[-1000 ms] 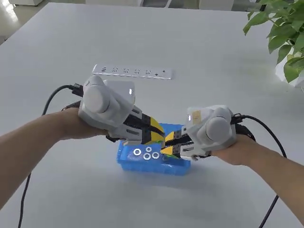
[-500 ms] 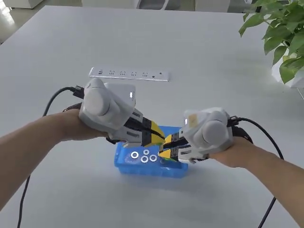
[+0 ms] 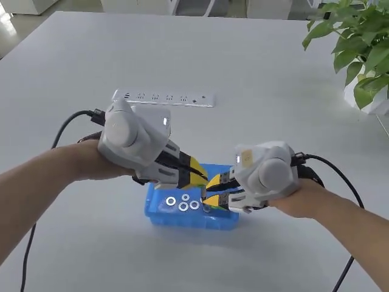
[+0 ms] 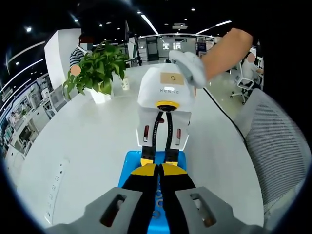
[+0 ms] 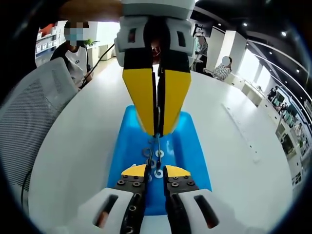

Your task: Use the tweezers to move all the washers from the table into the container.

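Observation:
A blue container (image 3: 182,220) sits on the white table and holds several steel washers (image 3: 183,207). Over it my left gripper (image 3: 202,176) is shut on thin metal tweezers (image 5: 158,146), whose tip points down into the container (image 5: 190,161) among the washers (image 5: 147,152). Facing it tip to tip is my right gripper (image 3: 209,198); its jaws (image 5: 156,170) stand a narrow gap apart, with the tweezers' tip reaching between them. In the left gripper view my own yellow tips (image 4: 158,169) meet the right gripper (image 4: 159,160) above the container (image 4: 127,165).
A white power strip (image 3: 163,97) lies on the table behind the grippers. A potted plant (image 3: 358,55) stands at the far right edge. Black cables (image 3: 67,121) trail from both grippers. A mesh chair (image 4: 282,146) stands beside the table, and people sit in the background.
The right gripper has edged left, closer to the left gripper's tips over the container. The camera has shifted a little; the container and washers stay put.

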Available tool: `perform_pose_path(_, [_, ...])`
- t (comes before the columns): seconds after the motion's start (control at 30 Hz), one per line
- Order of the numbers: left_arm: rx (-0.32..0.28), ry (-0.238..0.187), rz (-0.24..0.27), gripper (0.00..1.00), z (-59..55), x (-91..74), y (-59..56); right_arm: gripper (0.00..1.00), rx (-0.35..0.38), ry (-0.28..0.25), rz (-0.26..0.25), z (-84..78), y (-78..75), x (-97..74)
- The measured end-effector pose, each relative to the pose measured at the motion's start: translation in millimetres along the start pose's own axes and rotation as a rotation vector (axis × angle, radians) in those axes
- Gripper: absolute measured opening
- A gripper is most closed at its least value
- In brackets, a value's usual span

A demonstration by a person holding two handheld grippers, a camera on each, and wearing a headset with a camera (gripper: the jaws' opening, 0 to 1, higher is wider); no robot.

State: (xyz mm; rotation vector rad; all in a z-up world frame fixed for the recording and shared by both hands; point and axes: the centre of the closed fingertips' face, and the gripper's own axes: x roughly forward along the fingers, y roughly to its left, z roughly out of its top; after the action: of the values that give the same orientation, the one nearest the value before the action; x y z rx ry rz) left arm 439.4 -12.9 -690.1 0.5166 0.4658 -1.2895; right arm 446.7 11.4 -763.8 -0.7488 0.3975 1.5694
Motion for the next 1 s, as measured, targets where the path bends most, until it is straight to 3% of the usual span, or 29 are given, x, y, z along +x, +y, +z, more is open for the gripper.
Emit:
perform_pose_path(0.47, [-0.007, 0.001, -0.013, 0.05, 8.5, -18.4, -4.4, 0.13, -0.014, -0.027, -0.012, 17.7, 5.5, -7.8])
perform_pose_path(1.0, [-0.004, -0.025, -0.038, 0.05, 30.9, -39.0, -21.1, 0.14, 0.009, -0.102, -0.019, 45.8, 21.3, -22.2])
